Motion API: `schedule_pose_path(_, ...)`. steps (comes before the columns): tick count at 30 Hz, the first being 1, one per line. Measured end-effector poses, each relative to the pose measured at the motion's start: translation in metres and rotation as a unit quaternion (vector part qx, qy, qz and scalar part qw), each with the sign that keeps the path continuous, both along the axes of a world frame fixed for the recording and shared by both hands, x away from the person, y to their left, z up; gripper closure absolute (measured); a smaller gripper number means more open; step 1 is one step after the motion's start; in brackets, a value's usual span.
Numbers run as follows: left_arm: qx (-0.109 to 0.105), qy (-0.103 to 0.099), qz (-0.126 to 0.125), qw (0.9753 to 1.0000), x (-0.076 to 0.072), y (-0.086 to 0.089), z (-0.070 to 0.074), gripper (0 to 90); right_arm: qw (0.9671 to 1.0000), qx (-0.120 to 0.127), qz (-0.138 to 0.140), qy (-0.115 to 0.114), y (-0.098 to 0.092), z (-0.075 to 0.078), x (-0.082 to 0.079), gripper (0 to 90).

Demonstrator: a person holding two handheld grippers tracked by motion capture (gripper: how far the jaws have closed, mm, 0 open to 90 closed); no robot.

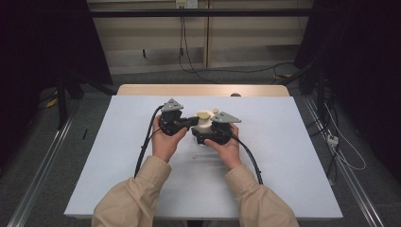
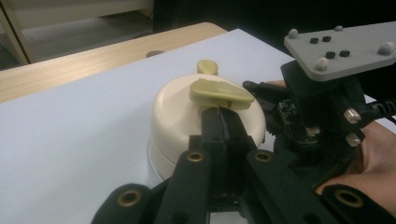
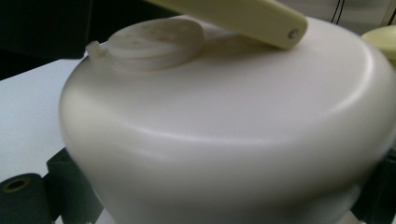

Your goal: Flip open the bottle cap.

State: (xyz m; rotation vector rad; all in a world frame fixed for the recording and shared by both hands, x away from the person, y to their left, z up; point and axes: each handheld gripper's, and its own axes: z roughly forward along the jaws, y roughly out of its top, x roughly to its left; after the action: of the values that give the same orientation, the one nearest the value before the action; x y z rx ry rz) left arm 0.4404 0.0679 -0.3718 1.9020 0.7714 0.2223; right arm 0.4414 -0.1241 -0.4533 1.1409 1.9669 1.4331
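A cream round container [image 1: 202, 126] stands at the middle of the white table cover [image 1: 283, 156]. On its domed lid [image 2: 182, 105] lies a pale yellow-green handle [image 2: 219, 91], with a small round knob [image 2: 207, 66] behind it. A flat round cap [image 3: 154, 39] sits on the lid beside the handle [image 3: 243, 16]. My left gripper [image 2: 219, 122] comes in from the left and is shut on the near edge of the handle. My right gripper [image 1: 202, 137] holds the container's body [image 3: 224, 140] low down, one black jaw on each side. Its grey plate [image 2: 336, 44] shows to the right.
The white cover lies on a wooden table whose bare back edge [image 1: 203, 90] has a small dark round mark [image 1: 235, 95]. Black cables [image 1: 144, 151] trail from both grippers toward the front. Floor rails and loose wires run beside the table.
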Motion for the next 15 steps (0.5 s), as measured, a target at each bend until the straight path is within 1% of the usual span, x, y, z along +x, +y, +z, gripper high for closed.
schedule_pose_path(15,-0.001,-0.003,0.001,1.0,0.0015,-0.003,0.0043,90.0,1.0,0.0,-0.001,0.0,0.0001,-0.0002,-0.0001,6.2)
